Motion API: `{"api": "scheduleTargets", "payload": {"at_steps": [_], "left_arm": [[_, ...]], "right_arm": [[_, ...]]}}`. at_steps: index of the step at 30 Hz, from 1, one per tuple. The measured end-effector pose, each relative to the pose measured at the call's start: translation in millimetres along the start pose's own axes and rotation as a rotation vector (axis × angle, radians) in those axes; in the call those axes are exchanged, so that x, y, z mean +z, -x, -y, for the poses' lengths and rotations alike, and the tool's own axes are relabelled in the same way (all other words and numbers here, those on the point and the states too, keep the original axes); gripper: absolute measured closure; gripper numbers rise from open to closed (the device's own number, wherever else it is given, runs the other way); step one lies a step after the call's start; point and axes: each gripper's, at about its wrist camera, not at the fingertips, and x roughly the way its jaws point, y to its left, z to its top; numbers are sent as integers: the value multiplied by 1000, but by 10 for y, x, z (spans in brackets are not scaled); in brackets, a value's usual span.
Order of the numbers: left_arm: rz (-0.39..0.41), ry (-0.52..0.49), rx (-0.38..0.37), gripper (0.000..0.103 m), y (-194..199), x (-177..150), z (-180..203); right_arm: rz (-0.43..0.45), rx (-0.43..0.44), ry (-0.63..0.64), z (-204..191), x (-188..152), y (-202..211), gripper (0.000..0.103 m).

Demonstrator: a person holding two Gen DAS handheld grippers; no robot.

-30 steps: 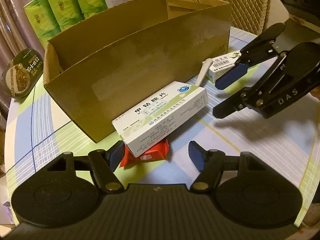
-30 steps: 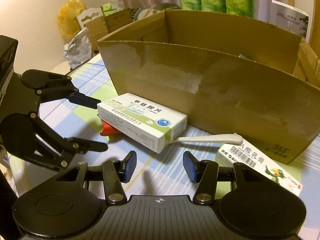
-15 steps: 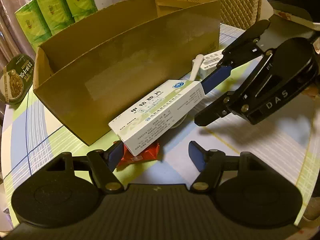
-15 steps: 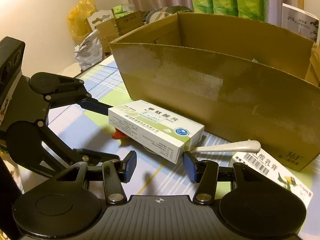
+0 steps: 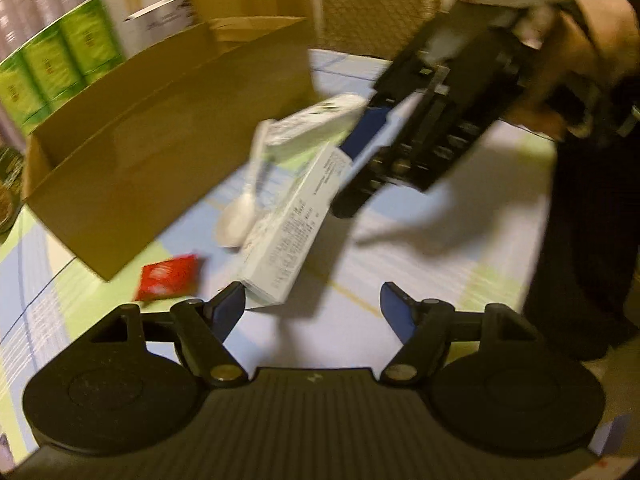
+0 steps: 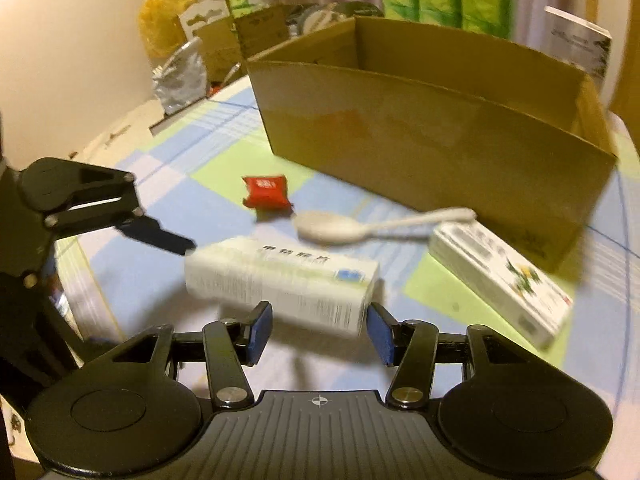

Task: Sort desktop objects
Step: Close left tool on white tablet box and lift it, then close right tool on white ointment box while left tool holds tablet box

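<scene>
The left gripper (image 5: 312, 304) has its 2 blue-padded jaws parted; they have just been opening wider, and nothing is pressed between them, though the near end of the white medicine box (image 5: 292, 232) sits just beside the left pad at about 11 o'clock of the gap. The right gripper (image 6: 318, 330) is likewise released, its jaws having just been opening, with the same white medicine box (image 6: 280, 280) lying crosswise just ahead of the pads at 12 o'clock, not pinched by them. In the right wrist view the left gripper reaches in from 9 o'clock and its blue fingertip touches, or nearly touches, the left end of that box; blur makes contact hard to judge. A white spoon (image 6: 360, 226) lies on the checked tablecloth (image 6: 200, 152) beyond the medicine box, toward 12 o'clock, and a red sachet (image 6: 266, 192) lies at 11 o'clock of it, apart. A 2nd white box with a green print (image 6: 500, 276) rests at 3 o'clock, near the front wall of the open cardboard box (image 6: 420, 136), which stands behind everything at 12 o'clock. A hand (image 5: 580, 52) grips the right tool at 2 o'clock in the left wrist view.
</scene>
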Motion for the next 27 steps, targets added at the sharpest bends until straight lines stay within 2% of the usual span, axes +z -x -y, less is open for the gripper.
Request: {"api": "scheduleTargets", "payload": {"at_steps": [1, 2, 8, 11, 14, 17, 21, 27], "left_arm": [[0, -13, -1, 33, 12, 2, 62], [0, -22, 2, 33, 16, 5, 101], [-14, 24, 29, 32, -83, 71, -51], [-16, 8, 35, 29, -145, 142, -61], [-23, -28, 15, 26, -255, 256, -45], [-78, -40, -20, 26, -428, 332, -73], [-128, -65, -31, 26, -616, 372, -97], [-186, -39, -78, 30, -759, 418, -181]], "right_arm": [[-1, -17, -2, 9, -38, 29, 38], [-4, -34, -3, 15, -74, 58, 34], [-13, -80, -53, 154, -204, 156, 34], [-13, -87, -66, 203, -233, 171, 33], [-19, -99, -66, 260, -258, 177, 33], [-28, -134, -58, 338, -272, 162, 33], [-31, -181, -21, 416, -285, 161, 33], [-26, -225, 99, 471, -253, 132, 33]]}}
